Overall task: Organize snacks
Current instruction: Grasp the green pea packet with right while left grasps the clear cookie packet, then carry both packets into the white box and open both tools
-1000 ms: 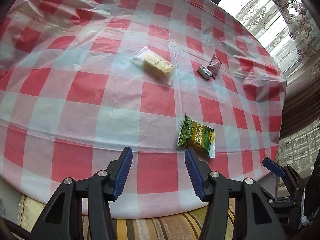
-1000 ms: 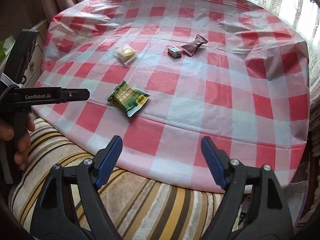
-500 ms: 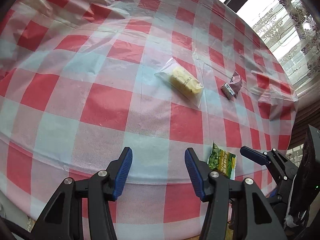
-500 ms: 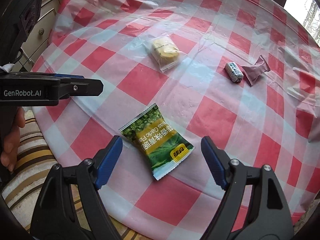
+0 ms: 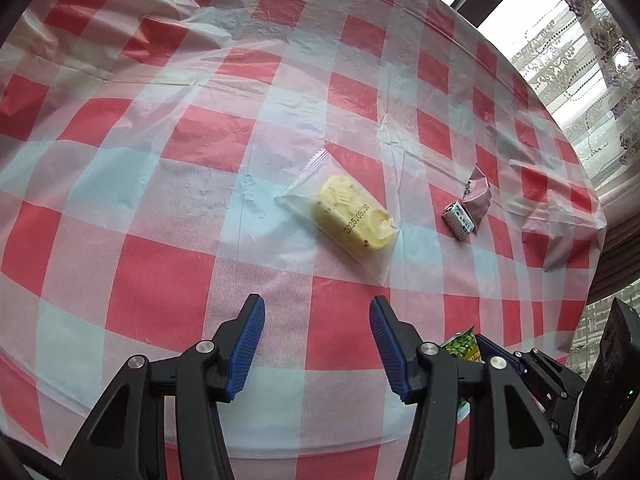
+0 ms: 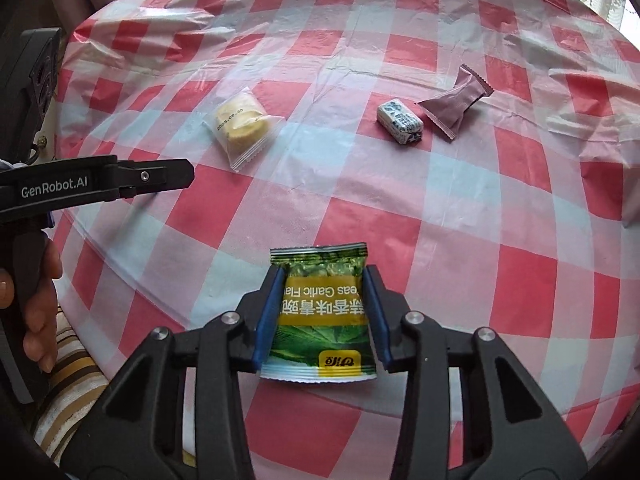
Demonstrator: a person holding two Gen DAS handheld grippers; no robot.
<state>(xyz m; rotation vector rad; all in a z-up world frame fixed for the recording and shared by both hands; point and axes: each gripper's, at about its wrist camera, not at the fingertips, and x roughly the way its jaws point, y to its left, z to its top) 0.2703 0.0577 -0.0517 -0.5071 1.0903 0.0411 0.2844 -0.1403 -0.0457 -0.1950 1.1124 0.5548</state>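
Observation:
A green pea packet (image 6: pixel 320 312) lies near the front edge of the red-and-white checked tablecloth (image 6: pixel 440 220). My right gripper (image 6: pixel 322 276) is closing on it, and its blue pads touch the packet's two sides. My left gripper (image 5: pixel 316 320) hovers open over the cloth with nothing between its fingers, short of a yellow cake in a clear wrapper (image 5: pixel 352 216). Further right lie a small white wrapped candy (image 5: pixel 458 220) and a mauve packet (image 5: pixel 476 200), side by side. In the left wrist view, only a corner of the pea packet (image 5: pixel 464 346) shows behind the left gripper's finger.
A person's hand (image 6: pixel 40 300) holds the left gripper's handle at the left. A striped cushion (image 6: pixel 72 380) sits below the table's front edge. A lace curtain and window (image 5: pixel 592 60) stand beyond the far right rim.
Both grippers have moved forward and lower over the table. The right gripper has come down around the pea packet and narrowed onto it. The left gripper has neared the yellow cake and stays open.

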